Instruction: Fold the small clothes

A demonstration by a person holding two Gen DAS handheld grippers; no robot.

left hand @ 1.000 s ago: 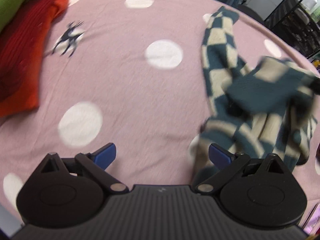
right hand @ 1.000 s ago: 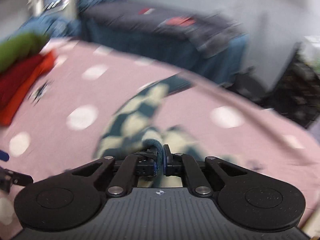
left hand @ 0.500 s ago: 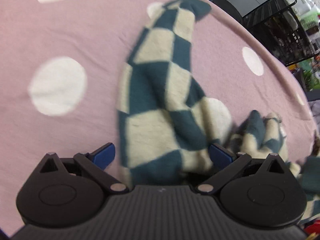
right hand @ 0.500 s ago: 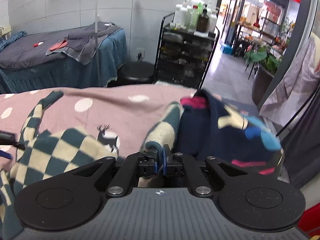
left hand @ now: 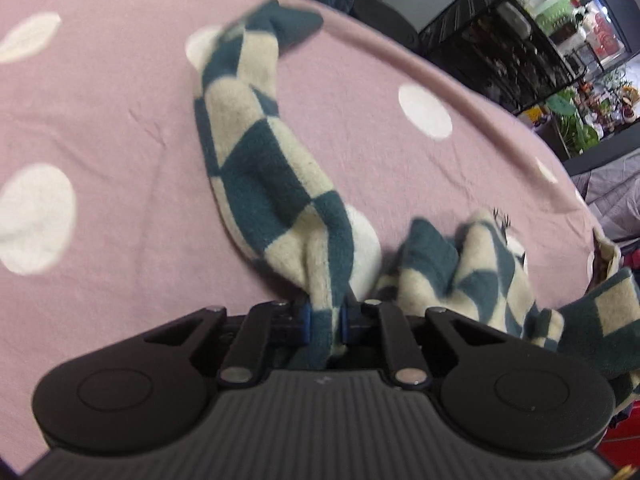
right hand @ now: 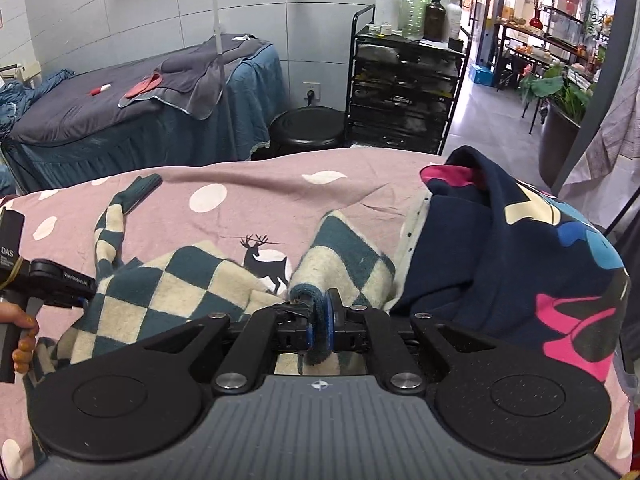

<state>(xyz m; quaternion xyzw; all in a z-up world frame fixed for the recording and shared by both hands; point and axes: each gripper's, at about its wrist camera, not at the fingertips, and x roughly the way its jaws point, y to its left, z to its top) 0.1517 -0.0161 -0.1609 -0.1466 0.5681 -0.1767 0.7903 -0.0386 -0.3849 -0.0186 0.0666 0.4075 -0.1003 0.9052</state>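
A navy garment (right hand: 516, 280) with pink, blue and cream patches lies heaped on the right of the pink dotted sheet (right hand: 256, 208), pressed against the checked garment (right hand: 172, 284) and just beside the right gripper (right hand: 320, 330). Beyond the bed's far edge stand a black stool (right hand: 306, 128), a black trolley (right hand: 404, 100) and a blue-covered bed (right hand: 132, 120) with a white lamp pole (right hand: 222, 60) in front of it. The trolley's top holds a cluster of bottles (right hand: 416, 4); its shelves hold things too dark to tell apart.

The checked garment, teal and cream, is spread across the sheet, one sleeve (left hand: 256, 120) stretching away towards the far edge. A printed deer (right hand: 266, 264) on the sheet shows between two folds of it.

The left gripper (left hand: 325, 320) has its jaws pinched on a fold of the checked garment near where the sleeve joins the body. The right gripper is likewise clamped on a rolled teal edge of the same garment. In the right view the left gripper shows at the far left, with the person's fingers (right hand: 24, 344) on its handle.
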